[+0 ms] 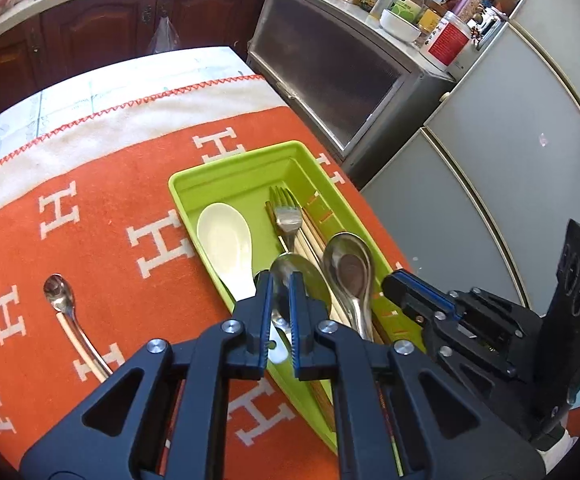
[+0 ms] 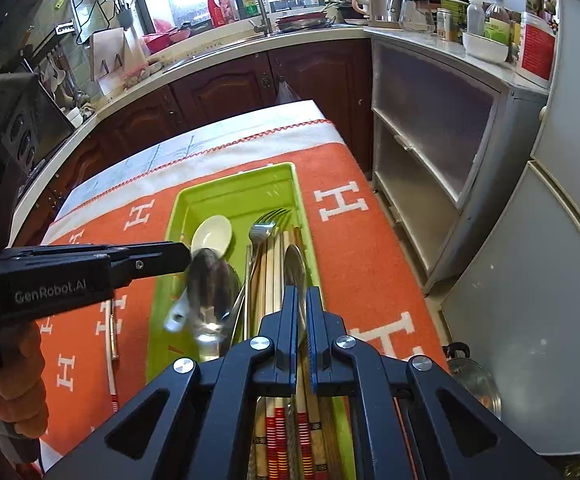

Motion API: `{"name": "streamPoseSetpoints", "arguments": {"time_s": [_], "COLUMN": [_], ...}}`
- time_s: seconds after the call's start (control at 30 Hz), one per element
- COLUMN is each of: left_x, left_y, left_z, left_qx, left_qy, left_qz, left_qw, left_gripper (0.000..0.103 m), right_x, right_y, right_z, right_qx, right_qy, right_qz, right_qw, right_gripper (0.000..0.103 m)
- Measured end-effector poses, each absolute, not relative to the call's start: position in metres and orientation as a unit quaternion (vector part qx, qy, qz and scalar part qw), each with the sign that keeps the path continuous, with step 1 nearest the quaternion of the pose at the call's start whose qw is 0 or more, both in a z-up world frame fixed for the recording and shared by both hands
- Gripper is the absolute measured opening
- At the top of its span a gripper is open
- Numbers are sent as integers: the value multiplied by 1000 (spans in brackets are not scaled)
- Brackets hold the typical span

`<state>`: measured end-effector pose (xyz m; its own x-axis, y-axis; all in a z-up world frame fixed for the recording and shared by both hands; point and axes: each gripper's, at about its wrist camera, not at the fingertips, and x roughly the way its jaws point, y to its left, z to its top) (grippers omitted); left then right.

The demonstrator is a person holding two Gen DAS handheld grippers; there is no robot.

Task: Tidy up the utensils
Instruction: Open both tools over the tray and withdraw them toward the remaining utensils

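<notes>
The large polished steel spoon (image 1: 296, 276) is hanging bowl-up between the narrow blue-edged pads of the left gripper (image 1: 281, 280), pinched at the neck and hovering over the near half of the lime-green plastic tray (image 1: 225, 168), probably so it can be laid down lengthwise with the rest. Beside it the right gripper (image 2: 300, 294) is clamping edge-on a second steel spoon (image 2: 294, 270) over the tray's right-hand side, just above the bundle of pale wooden chopsticks (image 2: 275, 264) with red-striped ends. A white ceramic soup spoon (image 1: 225, 240) and a steel fork (image 1: 285, 212) are lying in the tray already, all pointing toward its far end, which keeps the load tidy. One slim steel teaspoon (image 1: 59, 296) is waiting outside, near the left edge of the orange blanket (image 1: 101, 168) with white H letters covering the table.
</notes>
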<state>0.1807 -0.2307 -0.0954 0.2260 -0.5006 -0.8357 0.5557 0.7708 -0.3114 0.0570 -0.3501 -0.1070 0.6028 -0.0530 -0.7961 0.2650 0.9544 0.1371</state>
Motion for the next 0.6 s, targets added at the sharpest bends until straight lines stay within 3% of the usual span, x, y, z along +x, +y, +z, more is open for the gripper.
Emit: {"name": "streamPoseSetpoints", "arguments": {"time_s": [0.3,0.47,0.6], "left_x": [151,130,116], "left_y": [-203,-170,-139], "left_z": [-68,-50,-35], "left_qx": [37,30,16], "left_qy": [511,500,492], "left_qz": [-307,-285,-268], "left_qw": [802,817,828], "left_gripper": [6,24,33], "right_x": [56,48,39], "right_y": [-342,-336,-322], "right_z": [-96,-83,-68], "right_qx": [125,128,124], "right_qy": [427,420,415], "right_qz": [-76,-61,-43], "right_qw": [892,896,900], "right_gripper": [3,3,3]}}
